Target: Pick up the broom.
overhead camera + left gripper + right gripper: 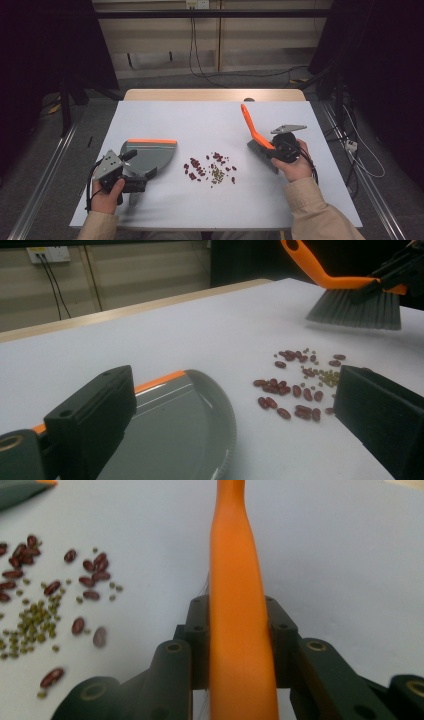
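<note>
Nearest the person, the left gripper [131, 176] sits low at the front left of the pale, matte surface [210, 125], its blocky black fingers [92, 412] spread wide apart in the left gripper view, with the dustpan [149, 156] lying between and ahead of them; whether they touch its handle cannot be told. The dustpan is smooth grey plastic, rounded like a half disc, with a straight orange strip along its far edge and a finely ribbed rim on the curved side. Just to its right, near the middle of the surface, lies a loose scatter of beans [210, 169]: glossy, dark red, kidney-shaped ones mixed with a cluster of tiny, round, greenish ones, all apart from the dustpan. Further right, the right gripper [272, 148] is clamped on the brush [257, 140], its fingers [192, 630] pressed against both sides of the smooth orange plastic handle, which tapers and rises away toward the far side. The brush head carries dense, straight grey bristles fanned into a flat wedge, their tips down close to the surface and well to the right of the beans. Beyond the white sheet a light wooden edge shows, then a grey floor with black cables
</note>
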A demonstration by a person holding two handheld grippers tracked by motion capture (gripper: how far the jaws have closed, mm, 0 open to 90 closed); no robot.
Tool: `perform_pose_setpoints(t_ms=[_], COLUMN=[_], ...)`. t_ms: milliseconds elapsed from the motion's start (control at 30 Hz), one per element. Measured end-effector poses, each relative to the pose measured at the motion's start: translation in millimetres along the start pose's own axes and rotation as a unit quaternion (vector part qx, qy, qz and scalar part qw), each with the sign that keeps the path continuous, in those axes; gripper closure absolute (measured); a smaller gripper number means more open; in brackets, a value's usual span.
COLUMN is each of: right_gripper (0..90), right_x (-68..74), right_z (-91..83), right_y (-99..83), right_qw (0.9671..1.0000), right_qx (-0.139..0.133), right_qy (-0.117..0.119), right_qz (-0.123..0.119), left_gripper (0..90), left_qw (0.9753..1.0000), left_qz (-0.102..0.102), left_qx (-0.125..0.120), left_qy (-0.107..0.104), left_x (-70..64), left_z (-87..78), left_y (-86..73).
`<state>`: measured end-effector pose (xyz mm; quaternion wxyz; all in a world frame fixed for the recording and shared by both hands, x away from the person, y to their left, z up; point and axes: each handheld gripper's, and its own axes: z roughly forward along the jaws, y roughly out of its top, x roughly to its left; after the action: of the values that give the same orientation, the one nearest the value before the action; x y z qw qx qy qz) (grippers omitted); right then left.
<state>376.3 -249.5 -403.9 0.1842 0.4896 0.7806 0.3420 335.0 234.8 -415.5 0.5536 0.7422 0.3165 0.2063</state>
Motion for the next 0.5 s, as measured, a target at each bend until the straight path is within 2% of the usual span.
perform_pose_setpoints(t_ms=[200, 400, 433, 500], right_gripper=[70.8, 70.8, 70.8, 70.8], right_x=[-0.9, 1.0, 1.6, 0.8], right_z=[16.6, 30.0, 33.3, 36.5], right_y=[15.6, 21.2, 22.9, 23.9], right_qw=[0.9995, 0.9987, 0.9984, 0.9982], right_qx=[-0.029, -0.047, -0.053, -0.057], right_qy=[0.001, -0.006, -0.013, -0.010], right_qz=[0.009, 0.017, 0.013, 0.016], left_gripper=[3.4, 3.4, 3.4, 3.4], left_qw=[1.0000, 1.0000, 1.0000, 1.0000], left_qz=[0.000, -0.001, 0.000, -0.003], left_qx=[0.000, -0.001, 0.000, -0.001], left_qy=[0.000, 0.000, 0.000, 0.000], left_x=[0.4, 1.2, 1.5, 1.4], left_z=[0.1, -0.5, -0.7, -0.7], left_y=[-0.3, -0.5, -0.5, -0.7])
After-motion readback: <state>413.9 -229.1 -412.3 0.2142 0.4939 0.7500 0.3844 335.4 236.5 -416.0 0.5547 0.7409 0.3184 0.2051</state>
